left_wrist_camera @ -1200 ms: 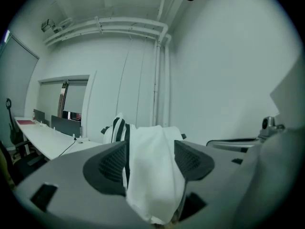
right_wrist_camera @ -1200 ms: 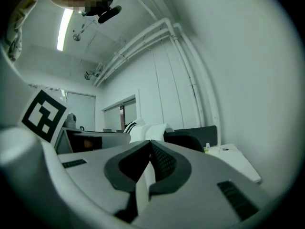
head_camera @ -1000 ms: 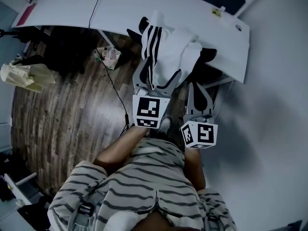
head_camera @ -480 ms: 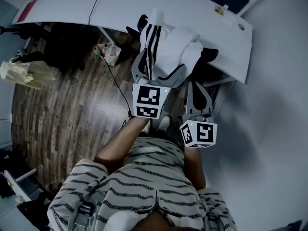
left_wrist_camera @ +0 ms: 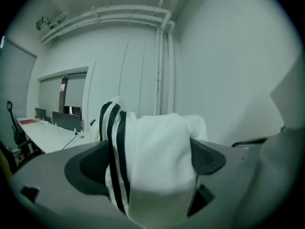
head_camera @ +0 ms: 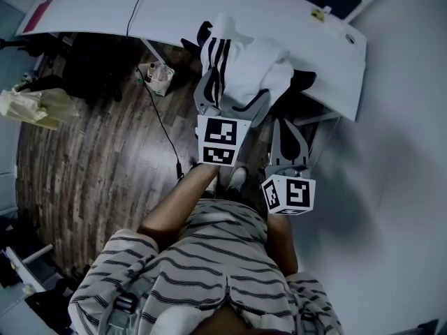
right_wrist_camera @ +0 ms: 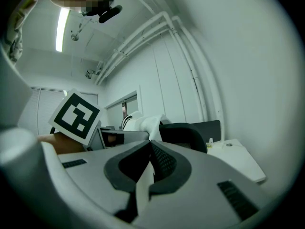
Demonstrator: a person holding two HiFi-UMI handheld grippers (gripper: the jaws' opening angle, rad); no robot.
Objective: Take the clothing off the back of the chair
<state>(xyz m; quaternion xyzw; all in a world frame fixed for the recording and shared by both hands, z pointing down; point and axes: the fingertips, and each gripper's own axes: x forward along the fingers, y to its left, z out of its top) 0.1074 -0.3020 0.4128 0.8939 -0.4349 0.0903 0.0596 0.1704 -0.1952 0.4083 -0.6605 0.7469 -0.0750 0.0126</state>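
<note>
Left gripper [head_camera: 229,105] first: spread to its widest after just opening, straddling the clothing [head_camera: 244,65] with cloth between the jaws. Possibly brushing the pads, hard to say. Not yet gripped, not yet lifted. Still draped over the back of the chair [head_camera: 302,81], up against the desk [head_camera: 209,5]. White, soft, bunched in loose folds, with black stripes down its left side. Left to do: close, pinch, raise clear of the backrest. Further right, right gripper [head_camera: 288,135] pinched together on nothing, waiting just short of the chair.
</note>
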